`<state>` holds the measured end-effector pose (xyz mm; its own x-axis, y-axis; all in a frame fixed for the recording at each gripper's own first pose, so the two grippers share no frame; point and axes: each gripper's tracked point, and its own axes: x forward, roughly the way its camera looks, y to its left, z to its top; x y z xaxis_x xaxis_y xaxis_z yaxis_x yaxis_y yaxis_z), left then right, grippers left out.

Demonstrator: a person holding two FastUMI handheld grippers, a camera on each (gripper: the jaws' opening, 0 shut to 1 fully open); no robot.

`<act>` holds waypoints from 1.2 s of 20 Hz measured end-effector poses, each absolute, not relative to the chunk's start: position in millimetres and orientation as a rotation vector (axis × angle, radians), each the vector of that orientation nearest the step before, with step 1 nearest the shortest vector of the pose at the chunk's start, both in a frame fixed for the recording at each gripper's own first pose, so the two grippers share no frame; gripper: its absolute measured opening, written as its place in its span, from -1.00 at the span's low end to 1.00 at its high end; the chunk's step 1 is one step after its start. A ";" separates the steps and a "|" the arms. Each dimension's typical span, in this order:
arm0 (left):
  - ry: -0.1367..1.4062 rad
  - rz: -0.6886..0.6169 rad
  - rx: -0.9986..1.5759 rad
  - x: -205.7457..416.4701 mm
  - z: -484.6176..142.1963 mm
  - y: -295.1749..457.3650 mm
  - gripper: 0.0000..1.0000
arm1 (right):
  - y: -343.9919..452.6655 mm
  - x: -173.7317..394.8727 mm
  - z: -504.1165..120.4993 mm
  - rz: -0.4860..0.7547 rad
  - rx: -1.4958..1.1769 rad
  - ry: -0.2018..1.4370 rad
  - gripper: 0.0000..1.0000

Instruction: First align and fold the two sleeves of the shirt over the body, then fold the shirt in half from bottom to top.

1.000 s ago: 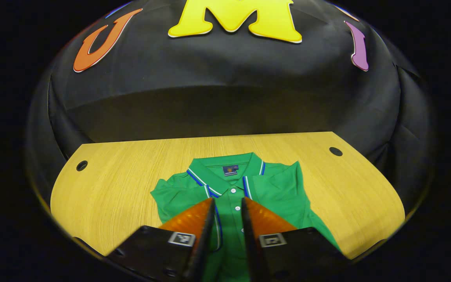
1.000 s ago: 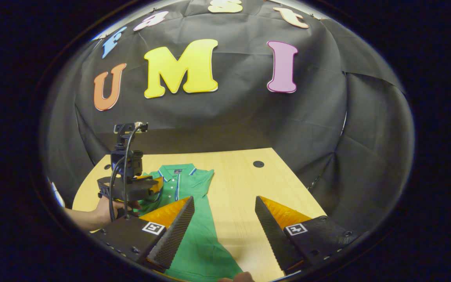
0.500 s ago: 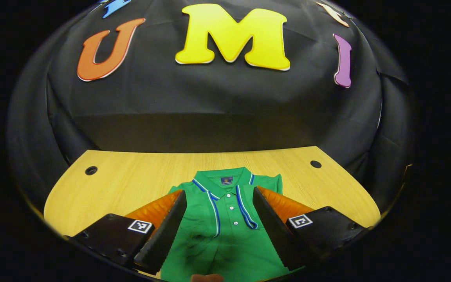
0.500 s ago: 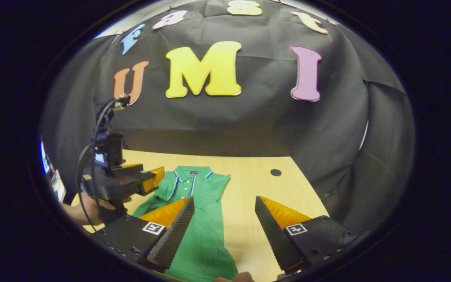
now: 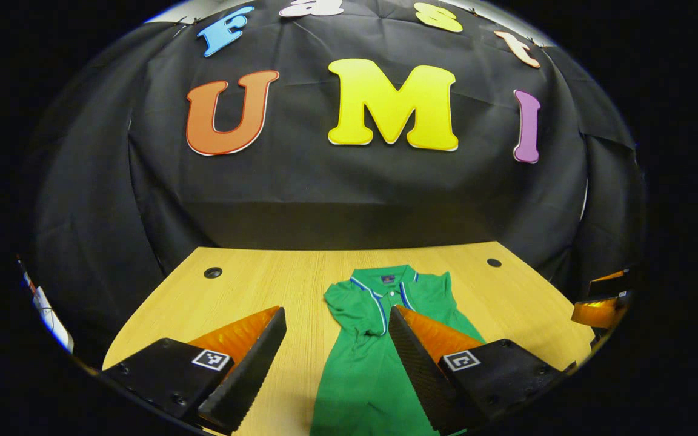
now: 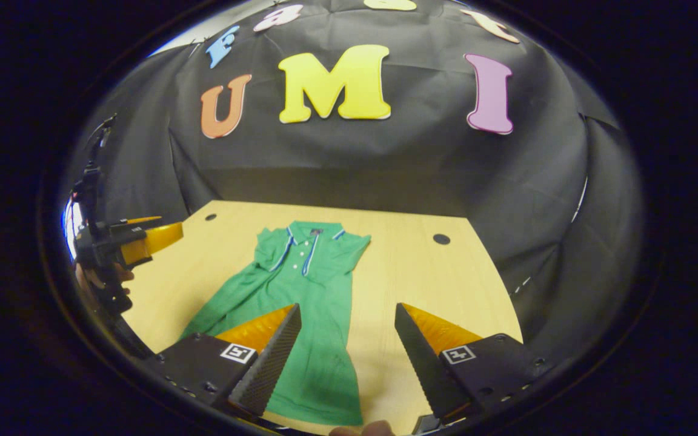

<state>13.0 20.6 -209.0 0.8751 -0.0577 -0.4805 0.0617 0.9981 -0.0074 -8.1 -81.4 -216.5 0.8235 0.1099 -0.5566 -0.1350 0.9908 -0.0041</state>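
A green polo shirt (image 5: 379, 345) with a blue-and-white trimmed collar lies flat on the wooden table (image 5: 234, 290), collar toward the far wall. Both sleeves look folded in over the body, so it reads as a long narrow shape (image 6: 309, 284). My left gripper (image 5: 335, 315) hovers open above the table just left of the shirt, holding nothing. My right gripper (image 6: 346, 309) is open too, above the shirt's lower right edge near the hem. In the right gripper view the left gripper (image 6: 143, 239) shows at the far left, held by a hand (image 6: 97, 278). The right gripper (image 5: 597, 303) shows at the left gripper view's right rim.
The table has round cable holes near its far corners (image 5: 212, 272) (image 5: 494, 263) (image 6: 441, 238). Bare wood (image 6: 428, 278) lies on both sides of the shirt. Black cloth walls close off the back and sides.
My left gripper has opened wide, pulled back from over the collar and buttons, and swung off to the shirt's left. The right gripper stayed open and now looks down on the whole shirt.
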 end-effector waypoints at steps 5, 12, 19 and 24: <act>0.745 -0.120 0.022 -75.6 -266.6 33.5 1.00 | -85.0 -60.2 -265.0 0.143 -0.079 0.745 0.92; 1.137 -0.187 -0.013 -171.2 -357.5 24.9 1.00 | -92.7 -125.1 -351.1 0.143 -0.074 1.018 0.93; 1.302 -0.145 -0.035 -205.3 -399.0 37.3 1.00 | -100.0 -143.0 -396.2 0.114 -0.093 1.163 0.91; 1.315 -0.130 -0.008 -206.3 -401.1 38.3 1.00 | -101.4 -144.9 -411.8 0.114 -0.139 1.198 0.92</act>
<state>-206.3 38.3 -401.1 0.2471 -0.0997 -0.9638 0.0911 0.9927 -0.0794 -144.9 -101.4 -411.8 0.3603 0.0143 -0.9327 -0.1611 0.9858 -0.0471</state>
